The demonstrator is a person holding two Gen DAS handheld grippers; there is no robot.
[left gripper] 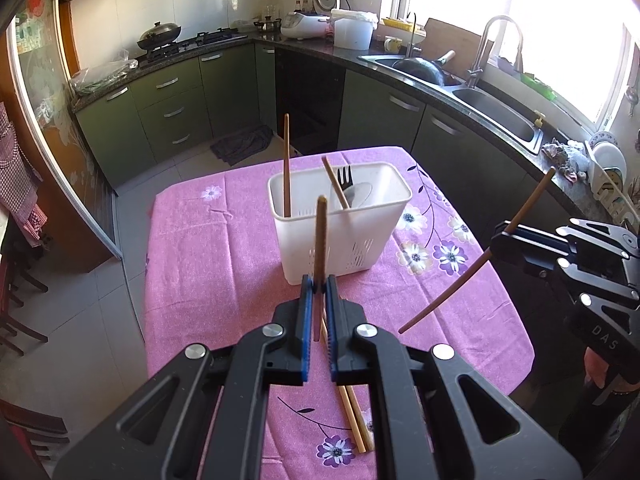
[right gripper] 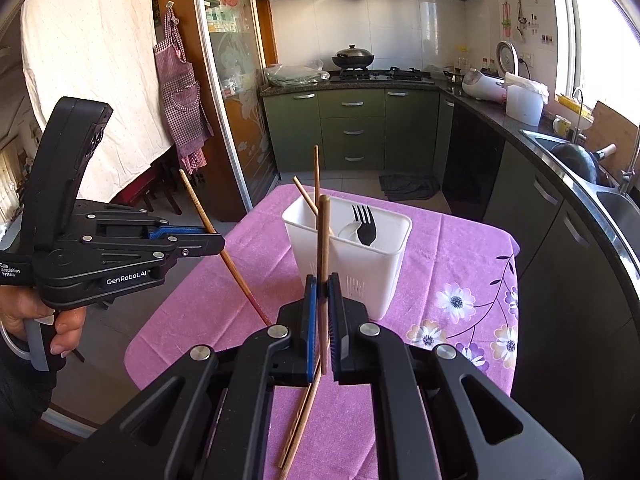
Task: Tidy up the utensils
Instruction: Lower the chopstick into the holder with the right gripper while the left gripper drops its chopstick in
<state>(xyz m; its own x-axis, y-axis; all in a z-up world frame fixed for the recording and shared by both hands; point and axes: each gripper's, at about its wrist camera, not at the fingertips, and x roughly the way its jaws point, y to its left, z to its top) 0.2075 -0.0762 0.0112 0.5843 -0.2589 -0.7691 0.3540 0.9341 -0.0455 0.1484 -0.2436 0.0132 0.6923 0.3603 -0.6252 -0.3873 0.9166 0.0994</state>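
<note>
1. I am holding the left gripper closed on one brown chopstick, its blue pads pinching the stick near its lower part so that the stick is standing almost upright above the table.
2. I am holding the right gripper closed on a second chopstick, also nearly upright between the pads; in the left wrist view this gripper is showing at the right edge with its stick slanting across it.
3. Directly under both grippers, a loose pair of chopsticks is lying flat on the pink floral tablecloth, the two sticks side by side and touching.
4. Just beyond the gripped sticks, the white utensil holder is standing upright near the middle of the table, apart from both grippers.
5. Inside the holder, one chopstick is standing nearly vertical at the left end, and another chopstick is leaning diagonally nearer the middle.
6. A black fork is resting tines-up in the holder, beside a white spoon.
7. In the background, green cabinets and a sink are lining the kitchen walls.
</note>
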